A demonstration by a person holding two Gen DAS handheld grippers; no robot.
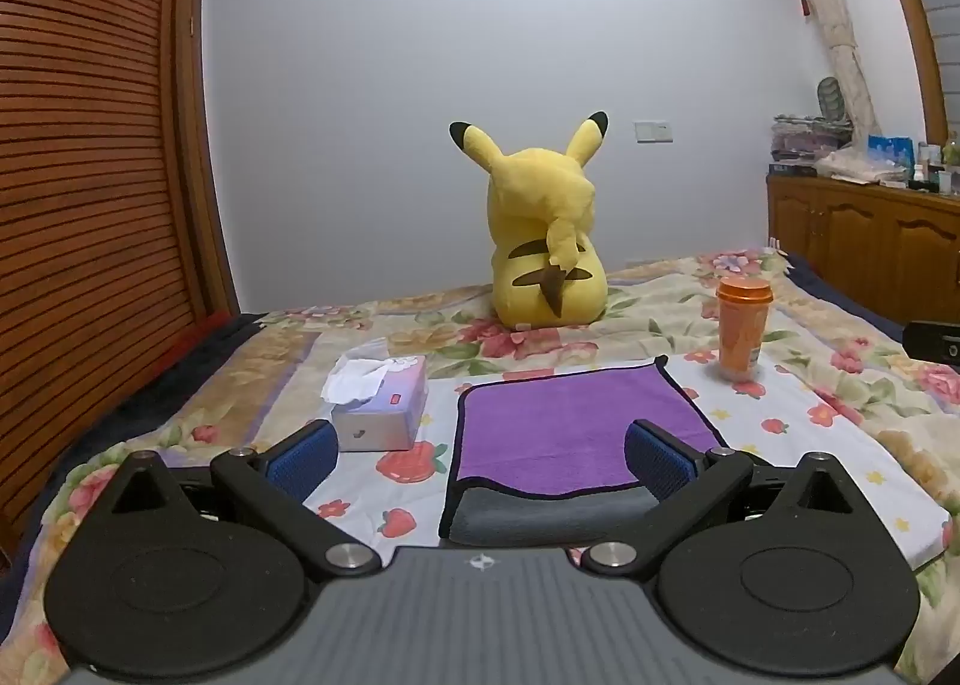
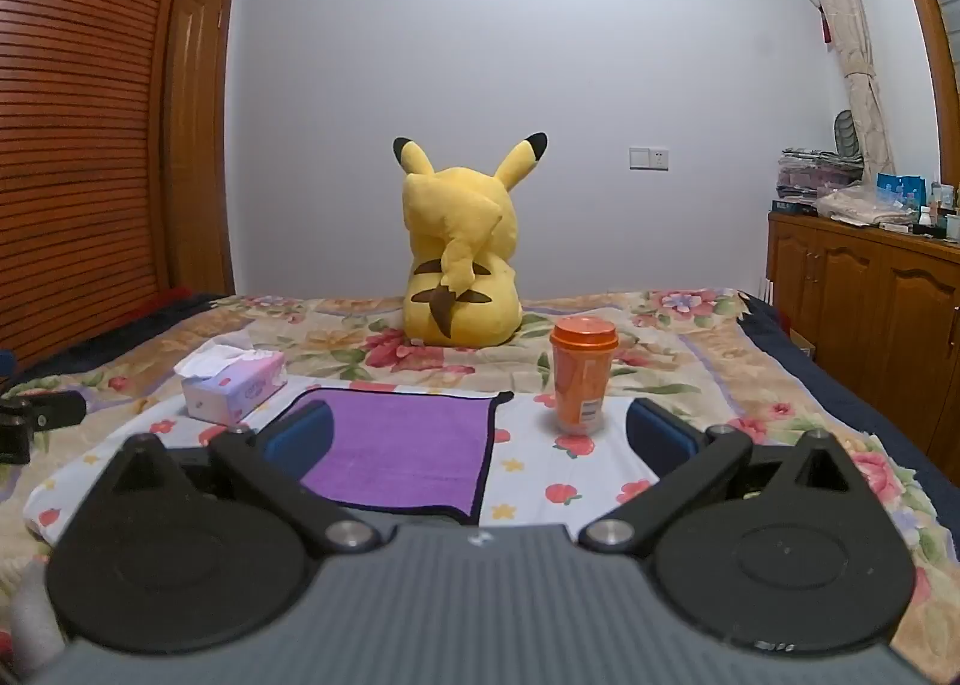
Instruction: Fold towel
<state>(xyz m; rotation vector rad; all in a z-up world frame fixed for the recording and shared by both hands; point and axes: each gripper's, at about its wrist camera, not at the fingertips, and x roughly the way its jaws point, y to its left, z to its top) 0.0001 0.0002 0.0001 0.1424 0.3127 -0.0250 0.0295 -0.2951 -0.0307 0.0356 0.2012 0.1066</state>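
Note:
A purple towel with a dark border lies on the floral bedspread; its near edge is turned up and shows a grey underside. My left gripper is open and empty just in front of the towel's near left part. In the right wrist view the towel lies flat ahead to the left. My right gripper is open and empty, its left finger over the towel's left part, its right finger beside the cup.
A tissue box sits left of the towel. An orange cup stands right of it. A yellow Pikachu plush sits behind. A slatted wooden wall runs along the left, a cabinet along the right.

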